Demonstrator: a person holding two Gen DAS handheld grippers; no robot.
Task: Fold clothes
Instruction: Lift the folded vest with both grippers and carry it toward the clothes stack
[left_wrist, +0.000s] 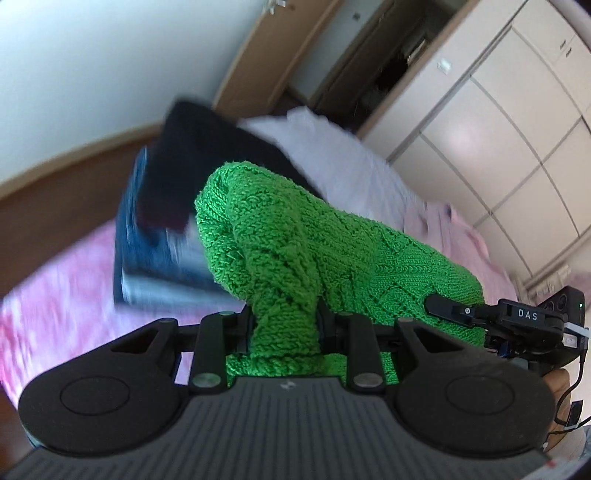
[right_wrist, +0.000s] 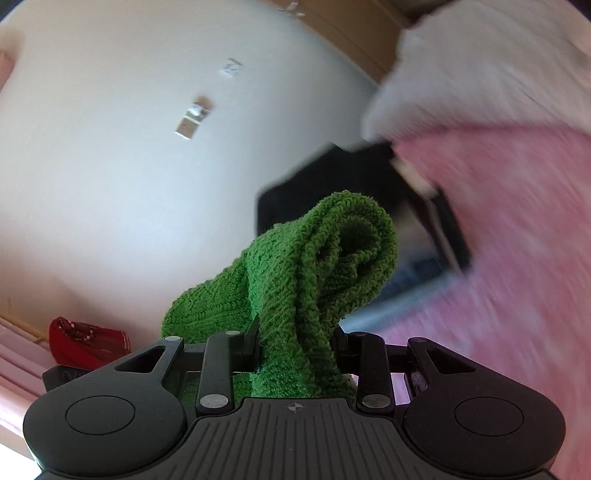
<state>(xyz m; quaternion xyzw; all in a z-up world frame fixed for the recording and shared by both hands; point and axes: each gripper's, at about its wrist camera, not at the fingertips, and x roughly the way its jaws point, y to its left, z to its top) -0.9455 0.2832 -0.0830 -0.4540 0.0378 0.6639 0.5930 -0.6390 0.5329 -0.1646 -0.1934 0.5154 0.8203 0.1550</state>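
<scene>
A person is holding a bright green knitted garment (left_wrist: 306, 251) up over a bed covered by a pink bedspread (left_wrist: 55, 295), one tool in each hand. The left tool (left_wrist: 284, 325) is clamped shut on a bunched fold of the green knit, which is bulging out past its fingers. The right tool (right_wrist: 295, 350) is likewise closed tight on another gathered part of the same garment, the wool rolling over into a thick loop just beyond it. In the left wrist view the right tool appears at the garment's far side, so the cloth is spanning between the two.

Beyond the green garment, a stack of folded clothes (left_wrist: 162, 229), dark on top and blue denim beneath, is lying on the bedspread, with a white pillow (left_wrist: 332, 155) behind it. The background is smeared with motion blur.

The step in hand seems to be carrying or swinging the lifted garment, probably already doubled over, toward the bed. The next move would call for lowering it flat onto the bedspread near the stack, keeping both grips level so the layers are not slipping apart, before letting go.
</scene>
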